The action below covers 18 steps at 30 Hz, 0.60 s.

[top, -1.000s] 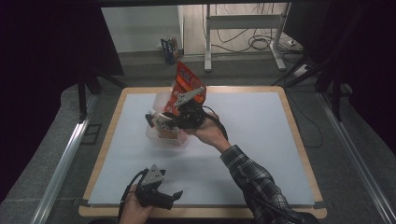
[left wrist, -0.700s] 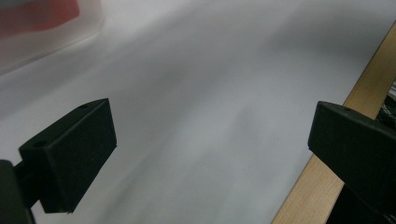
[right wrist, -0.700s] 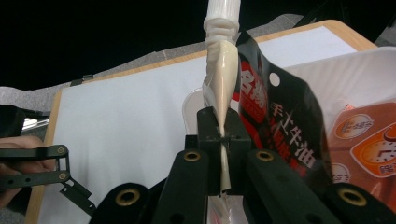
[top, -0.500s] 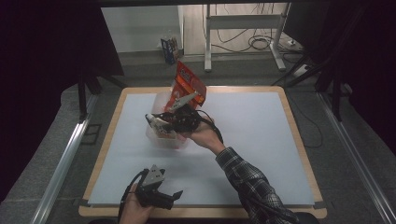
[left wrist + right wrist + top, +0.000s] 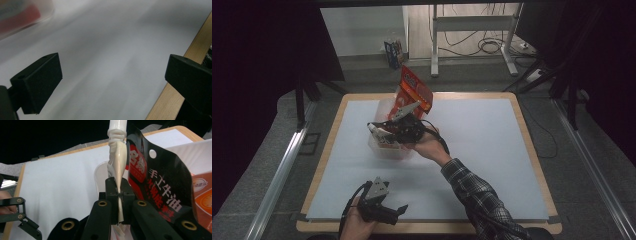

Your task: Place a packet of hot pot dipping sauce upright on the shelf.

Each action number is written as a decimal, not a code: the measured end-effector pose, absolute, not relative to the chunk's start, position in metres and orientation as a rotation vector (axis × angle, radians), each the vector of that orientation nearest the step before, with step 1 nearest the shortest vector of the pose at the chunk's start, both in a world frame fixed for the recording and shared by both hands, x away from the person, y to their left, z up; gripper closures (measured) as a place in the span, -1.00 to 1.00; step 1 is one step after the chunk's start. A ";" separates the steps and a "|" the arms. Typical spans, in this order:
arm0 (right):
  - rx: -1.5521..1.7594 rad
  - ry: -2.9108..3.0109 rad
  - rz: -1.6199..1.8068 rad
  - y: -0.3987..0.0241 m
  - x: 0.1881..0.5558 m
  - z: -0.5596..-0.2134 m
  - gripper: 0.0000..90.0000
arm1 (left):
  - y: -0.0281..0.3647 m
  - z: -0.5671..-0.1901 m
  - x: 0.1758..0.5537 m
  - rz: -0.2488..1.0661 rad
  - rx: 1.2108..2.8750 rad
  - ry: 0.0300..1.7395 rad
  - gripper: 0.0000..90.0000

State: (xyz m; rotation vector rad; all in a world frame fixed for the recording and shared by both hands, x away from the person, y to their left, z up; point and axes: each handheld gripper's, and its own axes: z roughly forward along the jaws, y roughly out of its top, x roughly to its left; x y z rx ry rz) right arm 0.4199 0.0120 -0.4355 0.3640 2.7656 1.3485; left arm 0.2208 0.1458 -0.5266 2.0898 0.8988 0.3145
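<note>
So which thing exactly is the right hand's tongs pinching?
Look at the clear plastic tub toward the far left of the white table. Over it, the right tongs are shut on a slim cream-white packet, pale and narrow beside the big red-and-black snack bags.

Cables (image 5: 492,46) trail across the floor beneath a metal table frame (image 5: 472,22) beyond the white-topped wooden table (image 5: 492,150).

Cream-white, pale and glossy: a twisted packet (image 5: 117,157) between black jaws dotted with brass-coloured rivets. Beside it, a black pouch (image 5: 160,187) with a red panel and white lettering, next to an orange-red packet (image 5: 415,91) over a clear bin (image 5: 384,150). Light grey mat (image 5: 482,145), pale wood table edge (image 5: 532,145), dark plaid sleeve (image 5: 477,195).
</note>
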 end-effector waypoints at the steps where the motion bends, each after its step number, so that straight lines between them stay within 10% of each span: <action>1: 0.367 2.766 1.340 0.011 0.420 -0.435 0.94 | 0.146 -0.527 0.221 0.315 2.092 0.899 -0.97; 18: 0.322 2.757 1.286 0.008 0.412 -0.429 0.03 | 0.144 -0.528 0.221 0.318 2.098 0.903 -0.97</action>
